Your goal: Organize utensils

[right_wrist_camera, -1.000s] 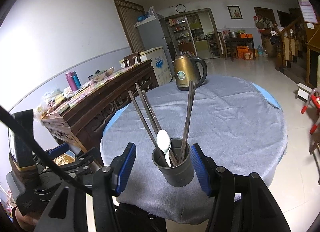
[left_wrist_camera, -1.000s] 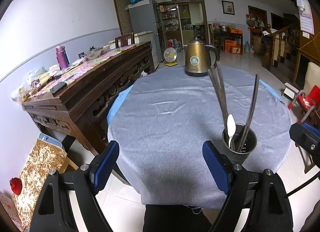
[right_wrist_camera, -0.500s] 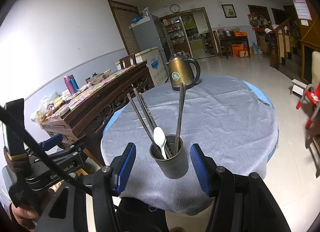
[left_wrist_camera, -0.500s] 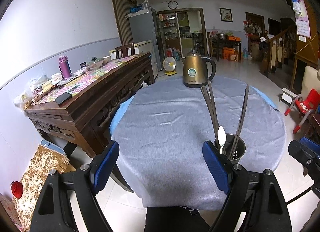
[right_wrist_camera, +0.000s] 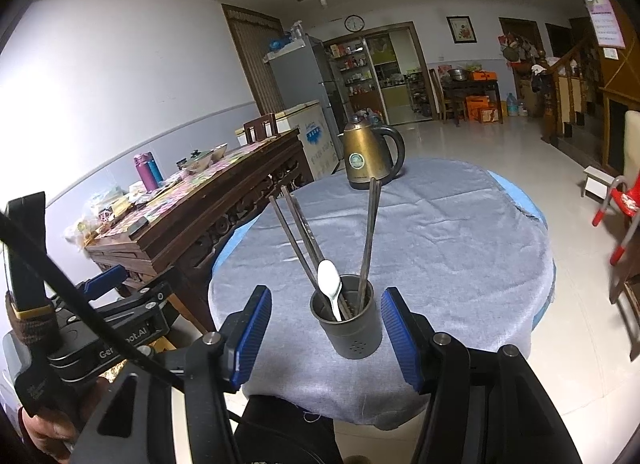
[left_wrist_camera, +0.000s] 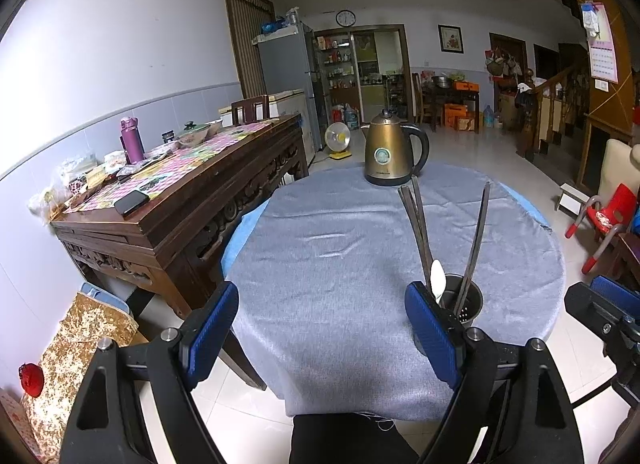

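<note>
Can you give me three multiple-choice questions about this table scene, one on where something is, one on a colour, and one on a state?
1. Where does the kettle stand?
A. at the far edge of the round table
B. on the wooden sideboard
C. on the floor

2. What colour is the spoon in the utensil holder?
A. red
B. white
C. black

3. How is the right gripper?
A. shut on the holder
B. open, pads clear of the holder
C. gripping a chopstick

Answers:
1 A, the kettle sits on the grey cloth at the table's far side.
2 B, the spoon bowl sticking up out of the holder is white.
3 B, cloth shows between each blue pad and the holder's sides.
</note>
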Demonstrator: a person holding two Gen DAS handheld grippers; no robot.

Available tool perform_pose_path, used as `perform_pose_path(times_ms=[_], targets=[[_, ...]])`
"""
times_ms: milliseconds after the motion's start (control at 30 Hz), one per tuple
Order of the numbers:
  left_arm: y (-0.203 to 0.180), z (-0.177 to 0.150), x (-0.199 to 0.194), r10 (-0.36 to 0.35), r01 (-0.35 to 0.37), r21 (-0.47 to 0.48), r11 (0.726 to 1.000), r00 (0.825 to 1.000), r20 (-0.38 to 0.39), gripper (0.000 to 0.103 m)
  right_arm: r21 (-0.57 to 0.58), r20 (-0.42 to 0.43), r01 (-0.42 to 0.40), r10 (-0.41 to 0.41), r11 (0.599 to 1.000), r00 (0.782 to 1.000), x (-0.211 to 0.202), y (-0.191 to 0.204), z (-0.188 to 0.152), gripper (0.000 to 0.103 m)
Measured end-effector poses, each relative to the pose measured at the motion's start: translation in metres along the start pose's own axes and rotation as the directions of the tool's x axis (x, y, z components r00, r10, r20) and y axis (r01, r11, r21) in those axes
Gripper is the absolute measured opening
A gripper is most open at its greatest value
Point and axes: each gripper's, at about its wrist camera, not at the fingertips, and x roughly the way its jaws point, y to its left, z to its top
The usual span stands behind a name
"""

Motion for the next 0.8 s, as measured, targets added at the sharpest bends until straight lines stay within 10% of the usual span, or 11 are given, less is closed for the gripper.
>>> perform_pose_path(times_ms=[800], targets=[[0.010,-0.006,0.003,-0.028,0.028,-0.004,1.000,0.999,-0.017,0.086,-0.018,-0.041,0.028,-0.029,0.999,0.999,0.011,0.014,0.000,0.061]])
